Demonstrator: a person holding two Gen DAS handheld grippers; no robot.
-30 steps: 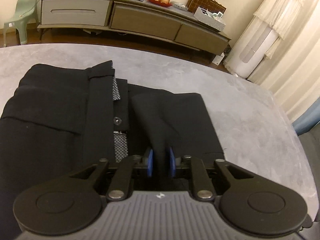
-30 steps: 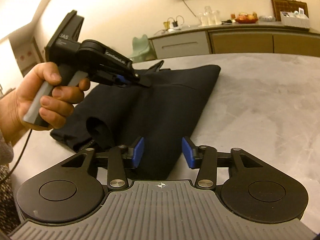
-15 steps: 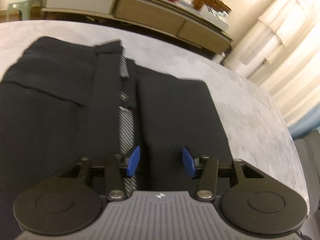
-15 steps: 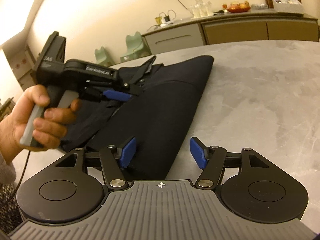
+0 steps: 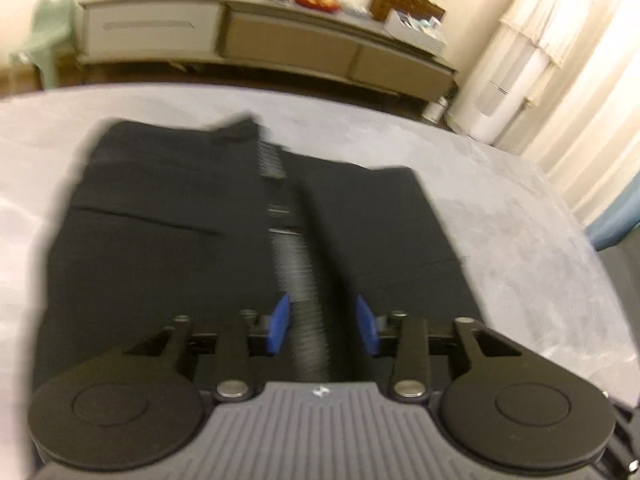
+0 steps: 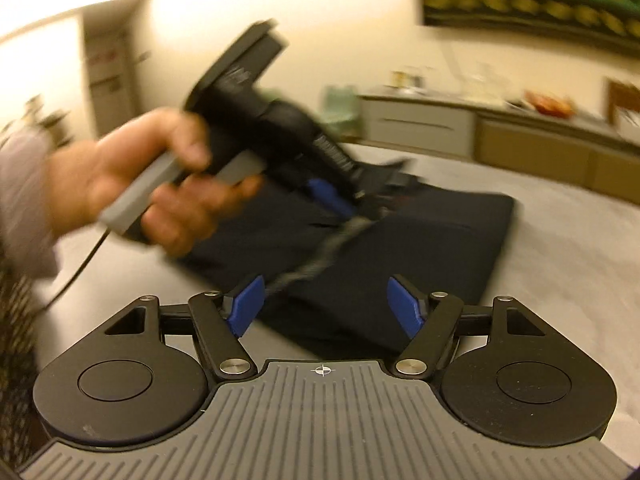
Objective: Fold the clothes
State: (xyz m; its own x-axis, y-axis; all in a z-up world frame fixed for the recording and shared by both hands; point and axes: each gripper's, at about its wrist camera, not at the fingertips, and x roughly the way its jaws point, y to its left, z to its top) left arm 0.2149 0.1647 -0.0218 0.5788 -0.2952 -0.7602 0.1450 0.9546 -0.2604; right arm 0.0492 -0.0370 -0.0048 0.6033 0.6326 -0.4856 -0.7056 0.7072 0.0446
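Black trousers [image 5: 160, 240] lie folded on the grey table [image 5: 520, 240], waistband at the far end, with a grey striped lining strip [image 5: 296, 272] down the middle. My left gripper [image 5: 323, 322] hovers above that strip; its jaws are closing, with a gap between the blue pads and no cloth pinched. In the right wrist view a hand [image 6: 160, 192] holds the left gripper [image 6: 352, 208] over the trousers [image 6: 420, 248]. My right gripper [image 6: 326, 308] is at the garment's near edge, its jaws opening wide and holding nothing. Both views are motion-blurred.
A long sideboard [image 5: 280, 44] with dishes and boxes stands beyond the table, a pale green chair [image 5: 44, 40] at its left. White curtains [image 5: 560, 80] hang at the right. Bare table [image 6: 560, 260] extends right of the trousers.
The left gripper let go of the raised fold, which now lies flat, and pulled back. The right gripper spread wider, rolled and drew back from the cloth.
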